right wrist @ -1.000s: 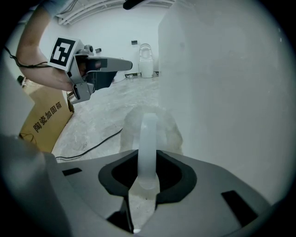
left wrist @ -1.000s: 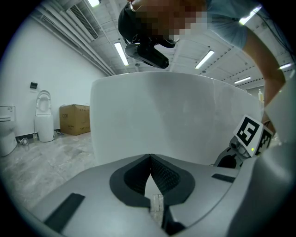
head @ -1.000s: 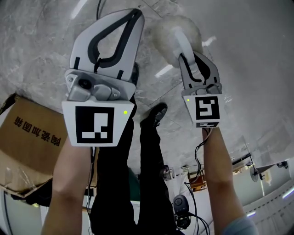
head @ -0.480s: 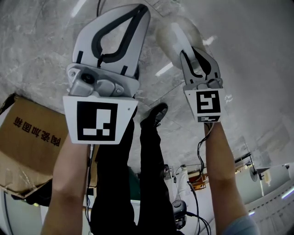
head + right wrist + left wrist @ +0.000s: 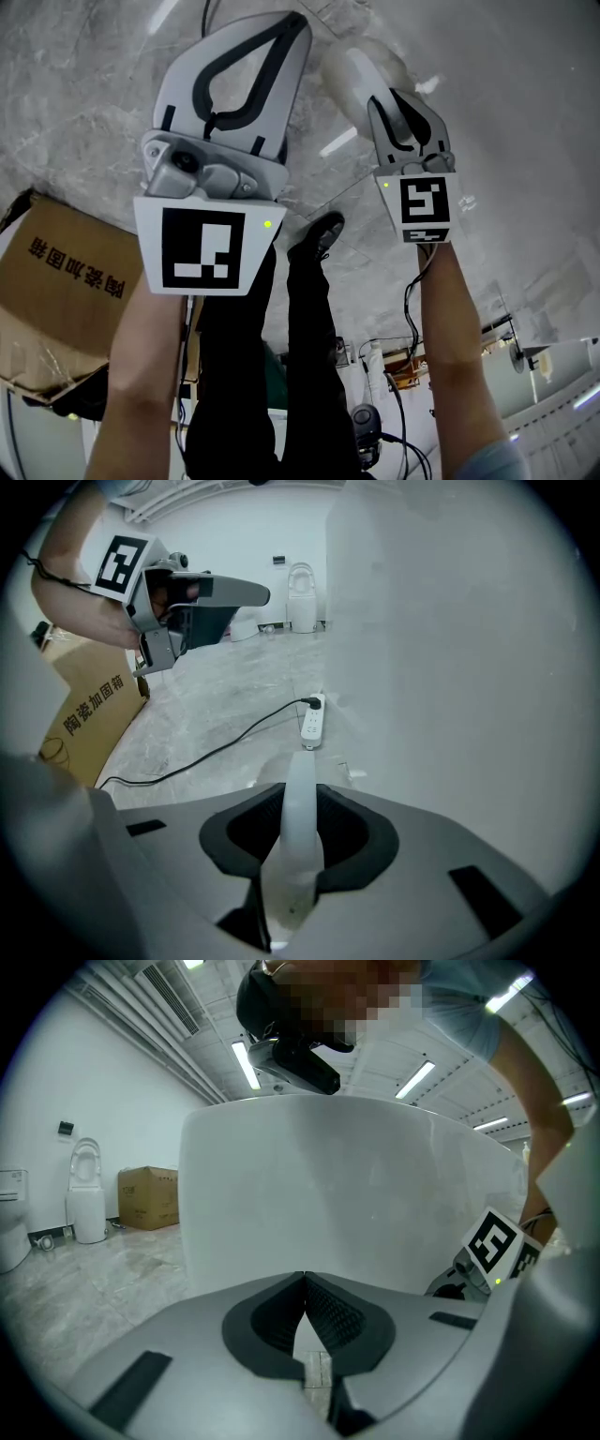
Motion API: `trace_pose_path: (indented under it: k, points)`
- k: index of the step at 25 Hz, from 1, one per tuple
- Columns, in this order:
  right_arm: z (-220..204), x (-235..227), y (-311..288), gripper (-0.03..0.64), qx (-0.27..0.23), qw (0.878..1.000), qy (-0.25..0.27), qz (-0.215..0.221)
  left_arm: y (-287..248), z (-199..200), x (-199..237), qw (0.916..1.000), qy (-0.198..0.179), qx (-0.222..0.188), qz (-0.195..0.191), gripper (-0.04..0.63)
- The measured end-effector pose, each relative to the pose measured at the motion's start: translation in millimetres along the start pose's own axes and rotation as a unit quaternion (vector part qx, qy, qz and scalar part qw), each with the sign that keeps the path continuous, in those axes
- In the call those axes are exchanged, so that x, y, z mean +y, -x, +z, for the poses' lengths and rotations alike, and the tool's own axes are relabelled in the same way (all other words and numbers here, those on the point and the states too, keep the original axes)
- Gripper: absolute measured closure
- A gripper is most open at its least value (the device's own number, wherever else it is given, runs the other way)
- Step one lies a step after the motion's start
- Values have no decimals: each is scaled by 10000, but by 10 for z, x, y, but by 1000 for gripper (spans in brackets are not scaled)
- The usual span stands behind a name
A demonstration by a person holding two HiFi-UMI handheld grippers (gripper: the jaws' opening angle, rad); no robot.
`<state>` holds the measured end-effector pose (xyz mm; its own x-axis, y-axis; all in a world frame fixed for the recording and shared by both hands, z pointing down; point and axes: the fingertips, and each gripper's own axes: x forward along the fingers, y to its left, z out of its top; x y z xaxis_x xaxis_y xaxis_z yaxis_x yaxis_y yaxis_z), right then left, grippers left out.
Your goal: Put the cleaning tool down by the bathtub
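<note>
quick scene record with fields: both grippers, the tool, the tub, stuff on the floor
left gripper: shut, empty
right gripper: shut on cleaning tool by its white handle
tool head: aimed down at floor; contact unclear
bathtub: white wall close beside both grippers
on floor: power strip, cardboard box

Head view: above left gripper [image 5: 296, 21] and right gripper [image 5: 394, 98]; steeply down onto floor [image 5: 84, 103]
Left gripper view: close behind its jaws; facing bathtub [image 5: 347, 1185] wall ahead
Right gripper view: close behind its jaws; tilted at floor
Shared: cardboard box [image 5: 56, 281] left of left gripper; head, right gripper views
</note>
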<state>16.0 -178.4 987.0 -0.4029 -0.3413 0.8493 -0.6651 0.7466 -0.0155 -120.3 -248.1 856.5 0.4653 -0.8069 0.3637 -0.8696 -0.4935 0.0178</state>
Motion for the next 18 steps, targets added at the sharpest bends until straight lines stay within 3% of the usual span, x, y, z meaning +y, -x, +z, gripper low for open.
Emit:
trace_pose_path:
  k: [7,18]
  points:
    - [-130,-31,-64,500,217,9994,275,19,1,-45,-47,10000,12,53,-32,580]
    - [-39,-29,106,500,165,9997,167,-76,28,157,-74,10000,4,-55,8,580]
